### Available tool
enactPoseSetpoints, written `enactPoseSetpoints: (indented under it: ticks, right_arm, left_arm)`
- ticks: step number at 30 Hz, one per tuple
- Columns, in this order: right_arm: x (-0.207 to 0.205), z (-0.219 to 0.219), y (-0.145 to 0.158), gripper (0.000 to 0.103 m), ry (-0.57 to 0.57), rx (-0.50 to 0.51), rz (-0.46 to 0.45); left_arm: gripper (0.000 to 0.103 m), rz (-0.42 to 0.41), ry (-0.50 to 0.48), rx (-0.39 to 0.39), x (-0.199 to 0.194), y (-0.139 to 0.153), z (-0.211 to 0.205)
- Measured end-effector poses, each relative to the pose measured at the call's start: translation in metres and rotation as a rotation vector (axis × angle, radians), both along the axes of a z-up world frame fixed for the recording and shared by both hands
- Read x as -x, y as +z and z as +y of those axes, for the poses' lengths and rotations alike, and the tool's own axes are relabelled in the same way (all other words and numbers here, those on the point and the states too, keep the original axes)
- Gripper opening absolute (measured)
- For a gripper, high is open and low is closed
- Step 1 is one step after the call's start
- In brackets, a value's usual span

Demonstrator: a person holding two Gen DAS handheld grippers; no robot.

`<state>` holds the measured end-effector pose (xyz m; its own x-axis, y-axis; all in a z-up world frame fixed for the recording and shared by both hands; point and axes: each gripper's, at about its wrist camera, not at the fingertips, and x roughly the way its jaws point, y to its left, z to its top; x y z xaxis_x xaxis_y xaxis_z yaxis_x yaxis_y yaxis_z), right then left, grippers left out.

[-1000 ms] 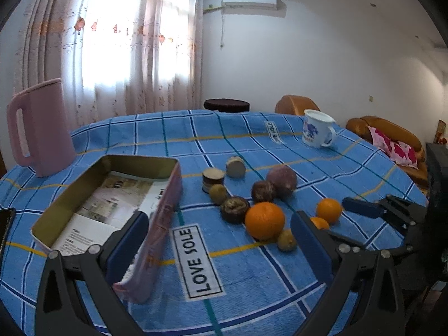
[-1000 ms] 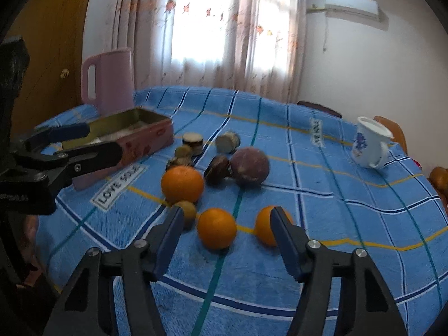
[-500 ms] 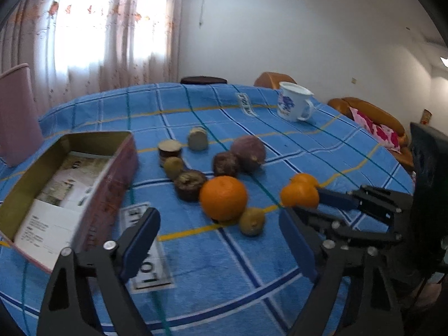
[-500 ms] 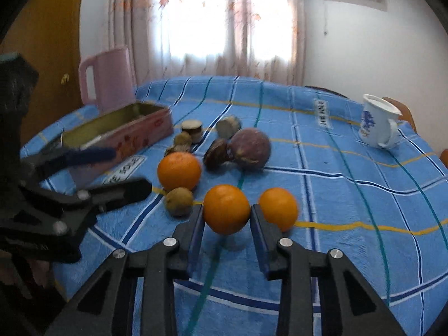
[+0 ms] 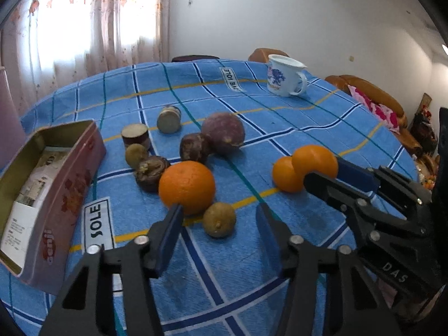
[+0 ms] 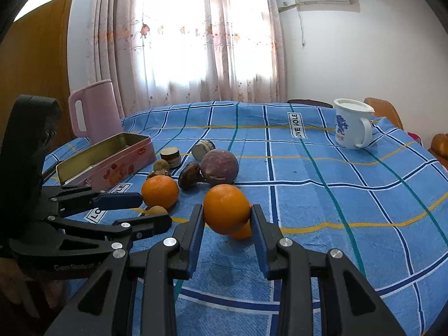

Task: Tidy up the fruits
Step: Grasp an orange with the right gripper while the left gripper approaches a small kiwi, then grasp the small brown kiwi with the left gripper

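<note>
An orange (image 6: 226, 208) is clamped between the blue pads of the right gripper (image 6: 226, 224) and is raised off the blue checked tablecloth (image 6: 336, 201); being round, it shows no long axis. A second orange (image 5: 285, 174) lies on the cloth just behind and below it. The jaws of the left gripper (image 5: 218, 224) have just been closing; a small brownish-green fruit (image 5: 219, 223) sits between them, though the pads do not appear to press on it. A larger orange (image 5: 187, 187) with dimpled skin rests just beyond the left finger. Further back, a smooth purple round fruit (image 5: 223, 132), several dark wrinkled fruits (image 5: 194, 147) and two short cut cylinders (image 5: 135, 136) are clustered together. A pink rectangular metal tin (image 5: 53, 193) stands open beside them, its long side running away from the camera; printed paper is seen inside. What the white enamel mug (image 6: 351, 124) holds cannot be told. A pink jug (image 6: 93, 112) stands behind the tin.
</note>
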<state>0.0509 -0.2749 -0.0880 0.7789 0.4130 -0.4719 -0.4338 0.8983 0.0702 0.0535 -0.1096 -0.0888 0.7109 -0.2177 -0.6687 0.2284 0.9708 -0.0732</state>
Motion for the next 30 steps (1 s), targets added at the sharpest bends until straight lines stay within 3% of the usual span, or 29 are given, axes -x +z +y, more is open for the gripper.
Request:
enactPoseSetpoints:
  ticks: [14, 16, 20, 22, 30]
  right_arm:
    - [0.002, -0.001, -0.001, 0.035, 0.012, -0.011, -0.011]
    - [0.003, -0.002, 0.002, 0.035, 0.009, -0.015, -0.02]
    - [0.004, -0.004, 0.003, 0.035, 0.006, -0.027, -0.025]
    - [0.004, -0.003, 0.002, 0.035, 0.013, -0.023, -0.021]
    - [0.008, 0.003, 0.003, 0.035, 0.035, -0.013, -0.032]
  left_arm:
    - [0.045, 0.041, -0.033, -0.012, -0.021, -0.005, -0.014]
    - [0.041, 0.058, -0.034, -0.032, -0.018, -0.008, -0.015]
    - [0.036, 0.053, -0.026, -0.003, -0.013, -0.007, -0.005]
    - [0.027, 0.082, -0.038, 0.024, -0.018, -0.01, -0.004]
    - [0.027, 0.067, -0.064, 0.061, -0.016, -0.008, -0.003]
